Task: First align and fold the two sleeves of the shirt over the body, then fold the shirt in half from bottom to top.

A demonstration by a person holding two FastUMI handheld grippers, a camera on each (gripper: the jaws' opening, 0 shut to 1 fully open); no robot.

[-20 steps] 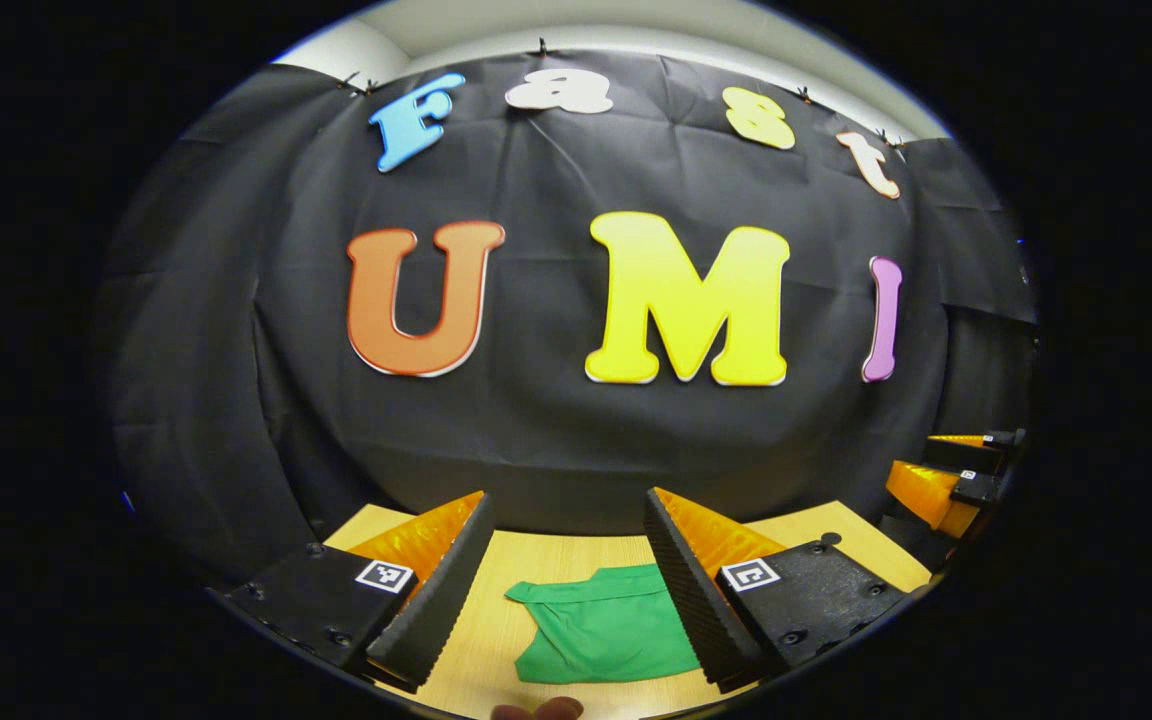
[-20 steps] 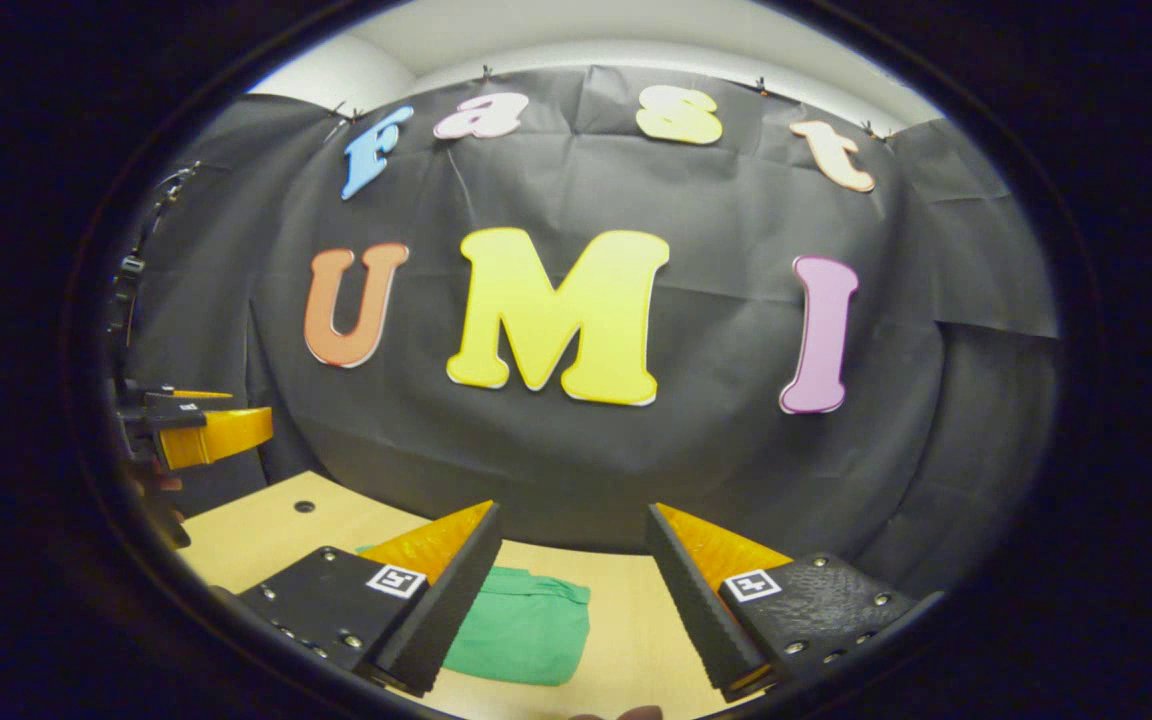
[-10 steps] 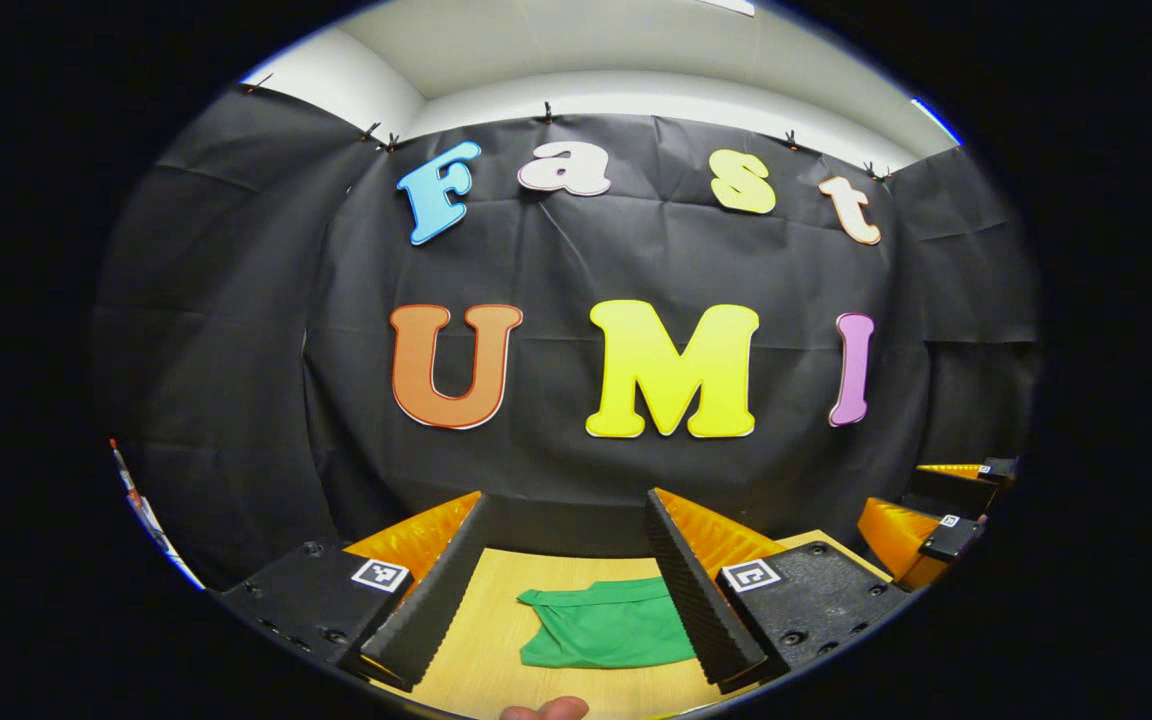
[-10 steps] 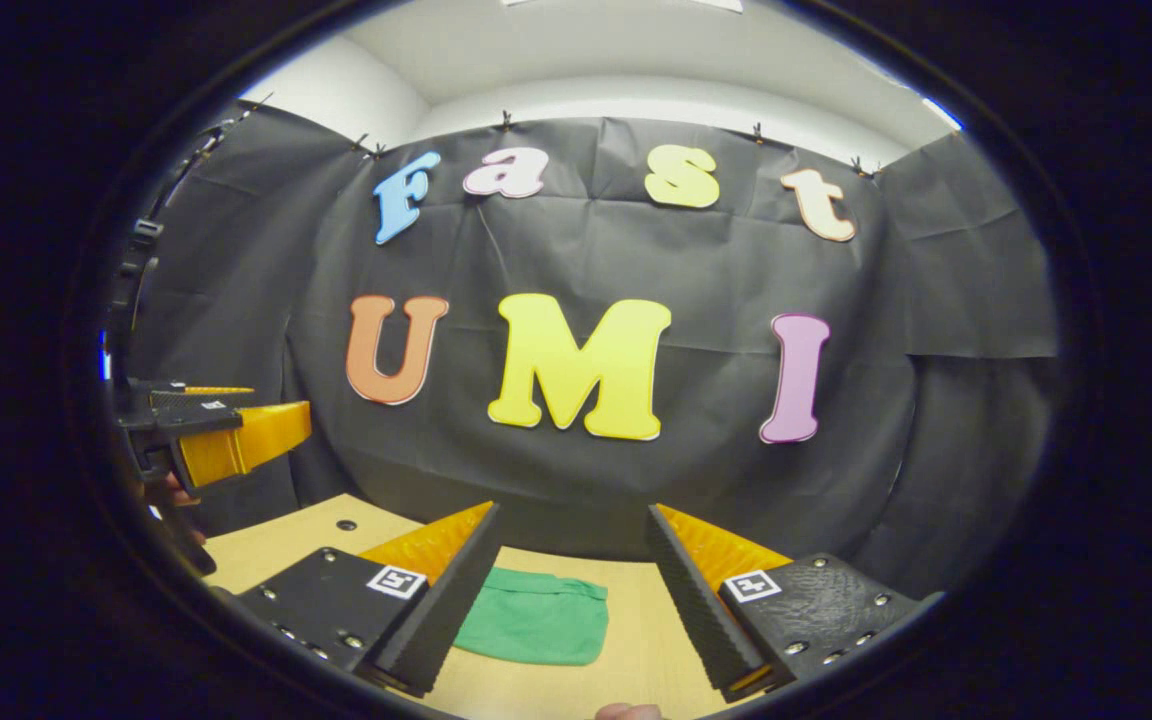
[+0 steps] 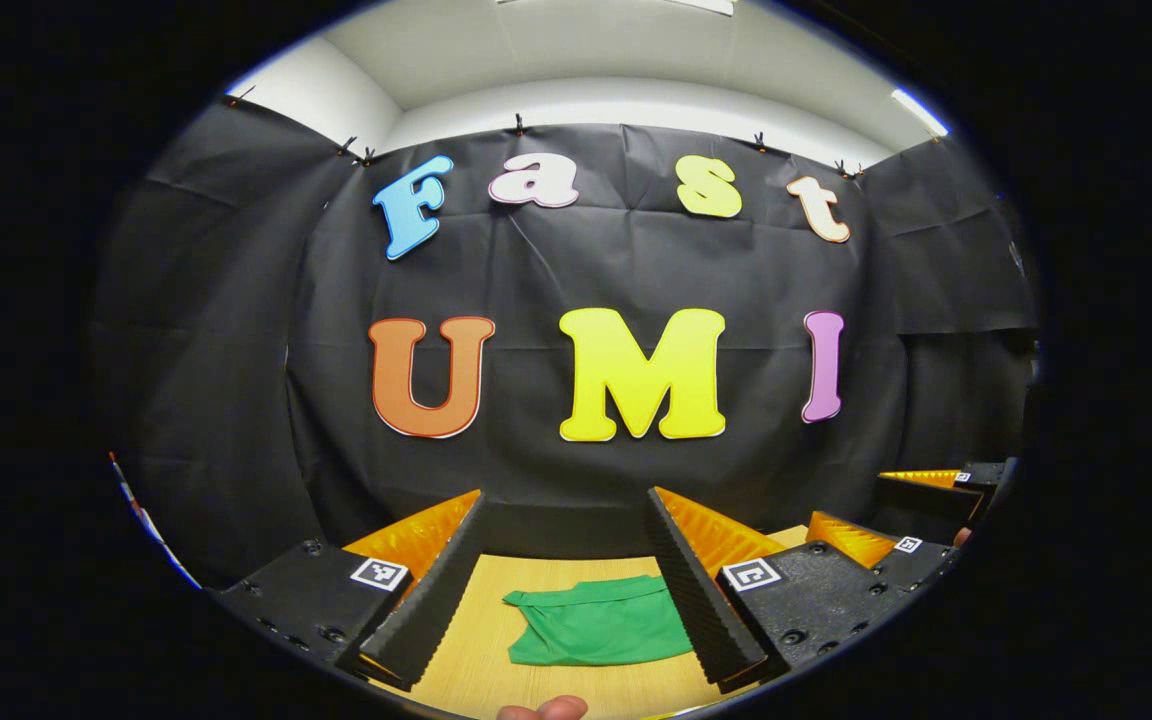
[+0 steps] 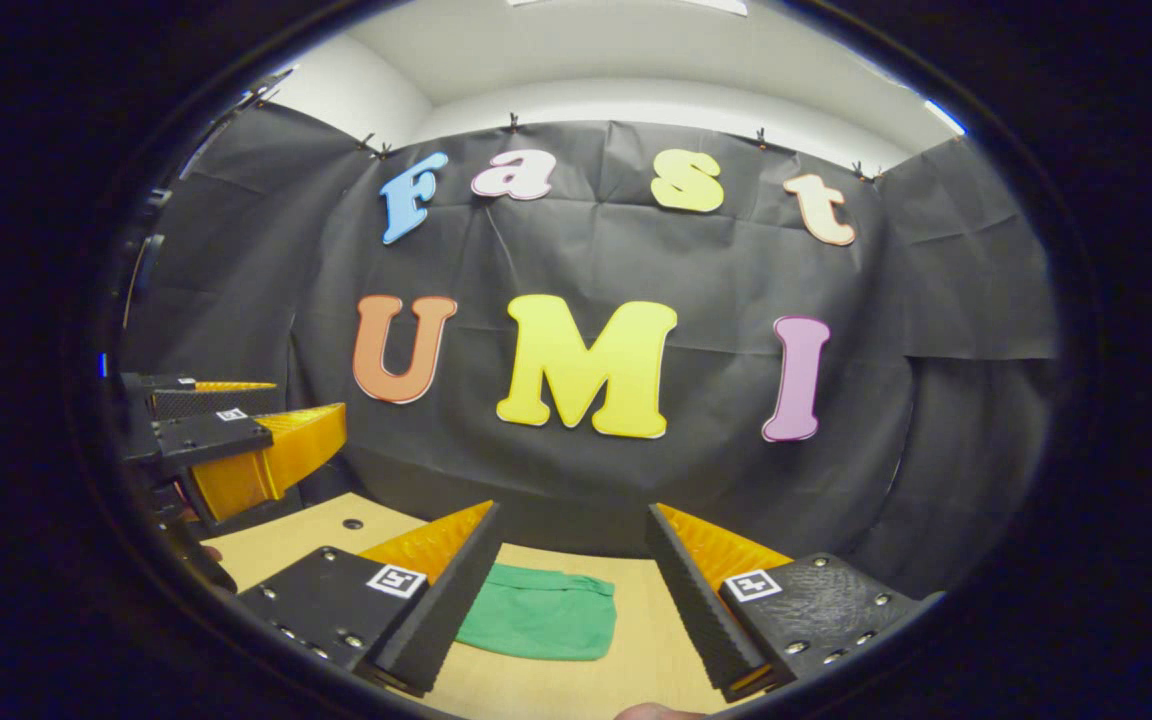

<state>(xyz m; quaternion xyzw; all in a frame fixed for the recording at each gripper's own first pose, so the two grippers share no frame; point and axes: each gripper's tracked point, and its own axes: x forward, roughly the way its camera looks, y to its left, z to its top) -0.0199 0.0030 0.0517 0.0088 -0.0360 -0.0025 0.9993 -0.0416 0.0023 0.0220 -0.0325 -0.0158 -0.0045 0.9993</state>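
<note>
The green shirt (image 5: 596, 622) lies folded into a small, flat bundle on the wooden table (image 5: 476, 640). My left gripper (image 5: 566, 497) hovers above and short of it, open, with nothing between its fingers. In the right gripper view the same shirt (image 6: 541, 615) lies low between the fingers, slightly left. My right gripper (image 6: 573, 510) is also open and empty, held off the cloth. The right gripper (image 5: 886, 505) shows at the far right of the left gripper view. At the left edge of the right gripper view is the left gripper (image 6: 276, 412).
The table's far edge meets the black cloth wall just beyond the shirt. A small round hole (image 6: 351, 523) sits in the tabletop at the left. A person's fingertip (image 5: 541, 708) pokes in at the bottom edge. Bare wood surrounds the shirt.
Both grippers have risen and tilted up, so more wall and ceiling show and the shirt sits lower and smaller. The two grippers have drawn closer together. The shirt has not moved.
</note>
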